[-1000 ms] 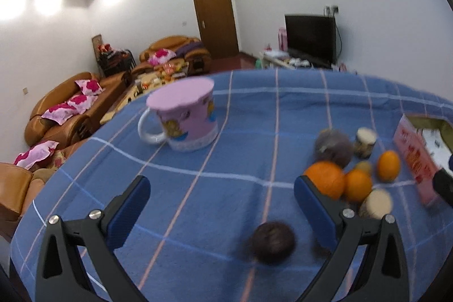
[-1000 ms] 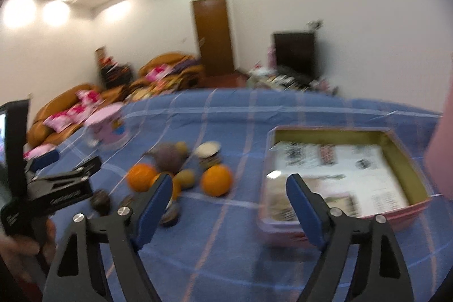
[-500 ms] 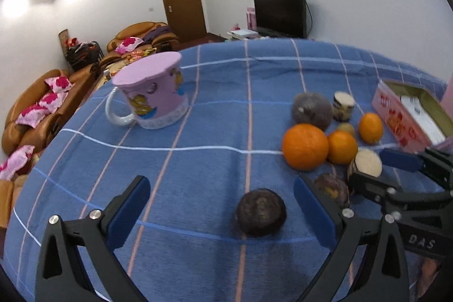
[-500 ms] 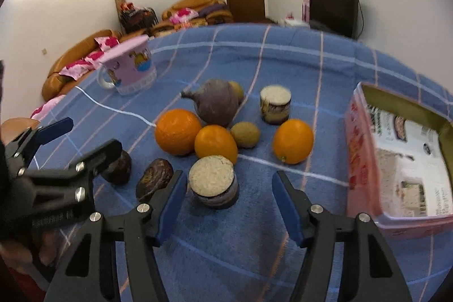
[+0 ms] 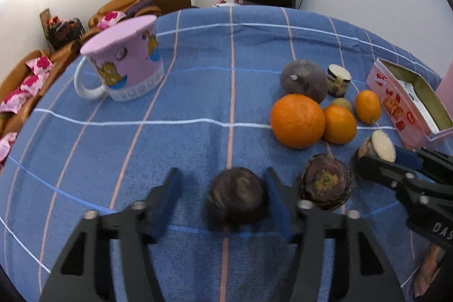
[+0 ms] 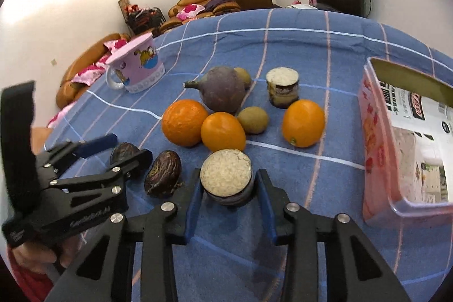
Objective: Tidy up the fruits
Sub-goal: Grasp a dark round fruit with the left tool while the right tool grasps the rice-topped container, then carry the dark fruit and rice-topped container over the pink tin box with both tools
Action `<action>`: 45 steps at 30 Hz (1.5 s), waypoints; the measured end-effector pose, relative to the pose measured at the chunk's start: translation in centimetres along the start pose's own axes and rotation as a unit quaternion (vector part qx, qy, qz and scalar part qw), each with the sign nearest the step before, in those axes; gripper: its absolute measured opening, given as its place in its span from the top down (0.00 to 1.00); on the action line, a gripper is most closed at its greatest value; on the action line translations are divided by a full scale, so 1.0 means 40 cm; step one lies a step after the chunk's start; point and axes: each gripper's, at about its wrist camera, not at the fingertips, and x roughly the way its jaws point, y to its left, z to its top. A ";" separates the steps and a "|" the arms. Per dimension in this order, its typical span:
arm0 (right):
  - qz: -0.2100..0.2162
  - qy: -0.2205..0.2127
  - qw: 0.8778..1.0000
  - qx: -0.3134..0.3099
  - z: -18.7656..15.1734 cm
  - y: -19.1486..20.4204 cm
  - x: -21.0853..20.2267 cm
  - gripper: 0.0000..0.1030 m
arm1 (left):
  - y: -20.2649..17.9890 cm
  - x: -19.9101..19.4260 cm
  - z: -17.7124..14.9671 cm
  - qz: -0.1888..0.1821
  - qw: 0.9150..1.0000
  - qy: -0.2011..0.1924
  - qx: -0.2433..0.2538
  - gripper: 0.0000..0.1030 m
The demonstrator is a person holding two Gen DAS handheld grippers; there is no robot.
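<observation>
My left gripper (image 5: pixel 223 197) straddles a dark round passion fruit (image 5: pixel 237 200) on the blue checked cloth; its right pad touches the fruit, the left pad stands apart. My right gripper (image 6: pixel 228 194) has its pads against a short cut cylinder with a pale top (image 6: pixel 226 177). A second dark passion fruit (image 6: pixel 163 173) lies between the two grippers. Behind are three oranges (image 6: pixel 184 122), a purple round fruit (image 6: pixel 222 89), two kiwis (image 6: pixel 252 120) and another cut cylinder (image 6: pixel 282 87). The right gripper shows in the left wrist view (image 5: pixel 376 157).
A pink cartoon mug (image 5: pixel 124 64) stands at the far left of the table. A pink open box (image 6: pixel 407 132) with printed paper inside sits at the right. Sofas, a door and a TV lie beyond the table edge.
Both grippers moved forward and down to the fruit and narrowed. The left now straddles the dark passion fruit; the right has closed around the pale-topped cylinder.
</observation>
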 end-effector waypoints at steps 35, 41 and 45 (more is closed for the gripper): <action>-0.149 -0.168 0.972 0.071 0.003 -0.373 -0.325 0.62 | -0.449 -0.145 0.078 -0.052 0.980 -0.187 0.038 0.63; -0.182 -0.156 0.969 0.066 -0.012 -0.439 -0.336 0.62 | -0.576 -0.129 0.088 -0.054 0.981 -0.173 0.068 0.63; -0.195 -0.146 0.969 0.053 -0.016 -0.457 -0.326 0.62 | -0.626 -0.092 0.094 -0.046 0.984 -0.154 0.077 0.63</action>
